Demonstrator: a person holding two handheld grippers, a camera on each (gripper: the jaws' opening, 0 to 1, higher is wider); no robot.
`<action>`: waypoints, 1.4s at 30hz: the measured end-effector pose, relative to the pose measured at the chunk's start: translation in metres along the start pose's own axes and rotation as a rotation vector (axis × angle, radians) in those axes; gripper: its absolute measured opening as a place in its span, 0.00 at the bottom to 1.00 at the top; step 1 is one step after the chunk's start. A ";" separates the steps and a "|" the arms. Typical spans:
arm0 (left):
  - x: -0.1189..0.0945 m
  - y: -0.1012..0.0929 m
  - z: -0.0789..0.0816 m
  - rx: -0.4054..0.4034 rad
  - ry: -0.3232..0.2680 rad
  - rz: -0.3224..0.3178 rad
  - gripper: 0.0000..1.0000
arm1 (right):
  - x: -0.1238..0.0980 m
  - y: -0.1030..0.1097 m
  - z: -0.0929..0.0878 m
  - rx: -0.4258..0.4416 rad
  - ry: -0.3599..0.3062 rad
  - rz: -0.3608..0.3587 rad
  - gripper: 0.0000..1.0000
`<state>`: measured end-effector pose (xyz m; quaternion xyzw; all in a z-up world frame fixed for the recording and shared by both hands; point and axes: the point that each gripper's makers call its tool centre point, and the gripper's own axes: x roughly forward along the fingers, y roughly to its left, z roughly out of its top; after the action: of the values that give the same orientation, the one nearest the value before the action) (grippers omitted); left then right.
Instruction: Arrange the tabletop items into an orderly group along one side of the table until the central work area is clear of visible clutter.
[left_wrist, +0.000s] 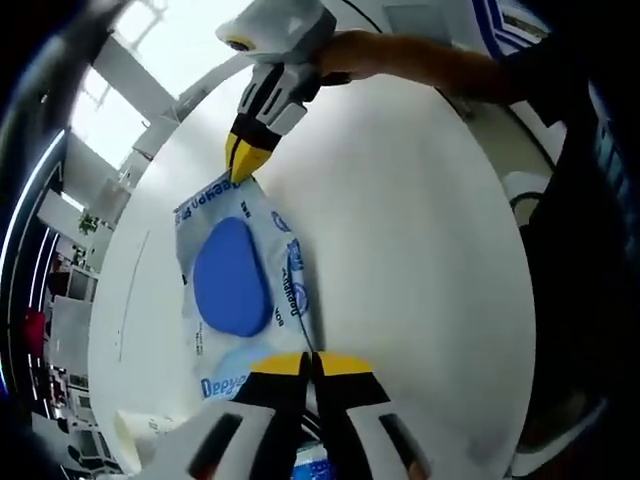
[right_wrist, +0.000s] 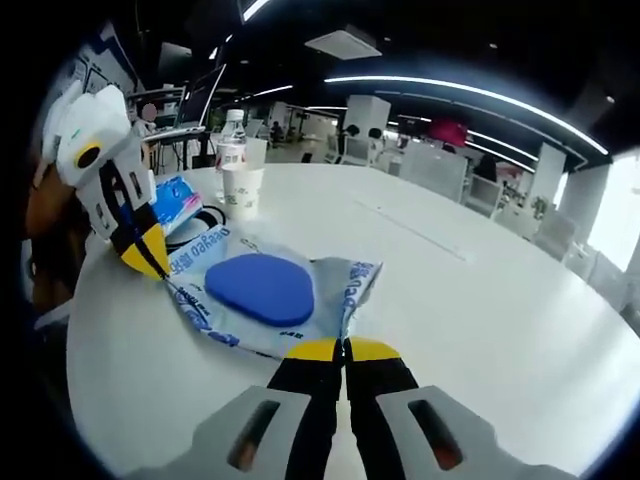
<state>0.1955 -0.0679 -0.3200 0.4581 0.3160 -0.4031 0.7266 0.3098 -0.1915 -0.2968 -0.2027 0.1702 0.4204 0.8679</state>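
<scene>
White and round, the table (right_wrist: 480, 290) stands in an open office with strip lights on a dark ceiling and rows of desks behind. Near the middle of the table lies a soft pack of wet wipes (left_wrist: 245, 290) (right_wrist: 270, 300), pale with blue lettering and a blue oval lid on its upper face.

Both grippers grip the pack by opposite ends. In the left gripper view, the left gripper (left_wrist: 310, 362) has its yellow tips pressed together on the near end of the pack, and the right gripper (left_wrist: 245, 160) pinches the far end; a hand (left_wrist: 350, 55) and forearm come in from the table's far edge behind it. In the right gripper view, the right gripper (right_wrist: 345, 350) has its yellow tips closed on the near edge of the wrapper, while the left gripper (right_wrist: 145, 250) clamps the far corner.

Toward the table's edge behind the pack stand a paper cup (right_wrist: 242, 190) and a water bottle (right_wrist: 231, 135) just behind it. Beside the cup lies a blue and white packet (right_wrist: 175, 200), resting against something dark and round that I cannot identify.
</scene>
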 end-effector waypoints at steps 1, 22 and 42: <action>0.000 -0.001 -0.001 0.018 0.010 0.007 0.09 | 0.000 0.000 0.000 -0.002 0.001 0.000 0.00; 0.005 0.005 -0.010 0.010 0.073 0.031 0.00 | 0.003 0.002 -0.004 0.007 0.005 0.019 0.00; -0.013 0.011 -0.004 0.042 0.061 0.077 0.00 | -0.009 0.005 0.007 0.017 -0.036 0.016 0.00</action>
<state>0.1988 -0.0571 -0.3058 0.4970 0.3116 -0.3670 0.7219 0.3015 -0.1910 -0.2881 -0.1865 0.1595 0.4293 0.8692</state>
